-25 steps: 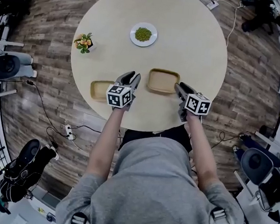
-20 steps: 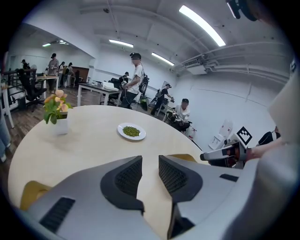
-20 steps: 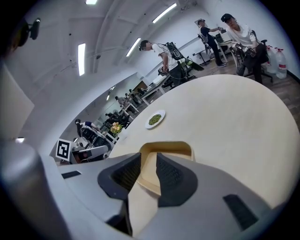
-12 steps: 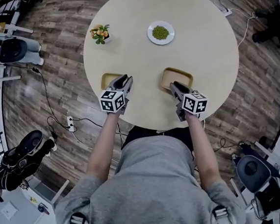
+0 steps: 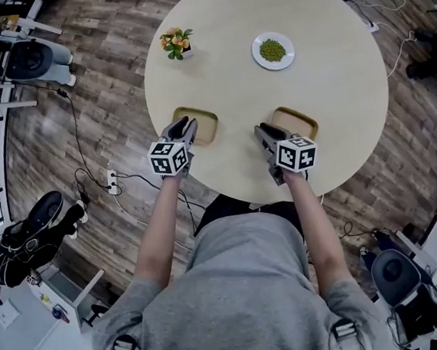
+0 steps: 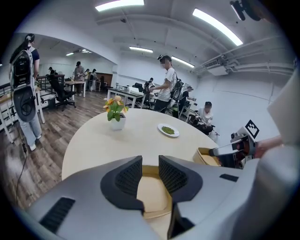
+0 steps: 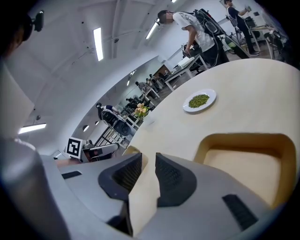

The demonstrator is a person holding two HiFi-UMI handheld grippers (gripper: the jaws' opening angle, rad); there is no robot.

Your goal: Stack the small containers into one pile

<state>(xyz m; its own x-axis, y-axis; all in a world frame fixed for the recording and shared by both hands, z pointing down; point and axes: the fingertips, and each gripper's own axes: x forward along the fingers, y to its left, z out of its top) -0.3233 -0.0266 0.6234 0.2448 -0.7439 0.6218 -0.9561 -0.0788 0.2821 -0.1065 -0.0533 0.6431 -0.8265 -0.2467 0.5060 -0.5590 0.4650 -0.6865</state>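
Note:
Two shallow tan containers lie apart near the round table's (image 5: pixel 328 73) front edge. My left gripper (image 5: pixel 183 125) hovers over the left container's (image 5: pixel 199 125) left rim. In the left gripper view the jaws (image 6: pixel 150 161) are open and that container (image 6: pixel 152 192) shows through the gap, untouched. My right gripper (image 5: pixel 263 128) is just left of the right container (image 5: pixel 295 121). Its jaws (image 7: pixel 148 157) have just been closing but stay open, with only bare table top between them. The right container (image 7: pixel 243 164) lies off to their right.
A white plate of green peas (image 5: pixel 273 50) and a small pot of flowers (image 5: pixel 177 42) stand farther back on the table. Chairs, cables and gear lie on the wooden floor around it. People stand at desks in the room behind.
Both grippers have moved left across the table: the left from the right side of its container to the left rim, the right from the right container's right side to its left. The containers stayed put.

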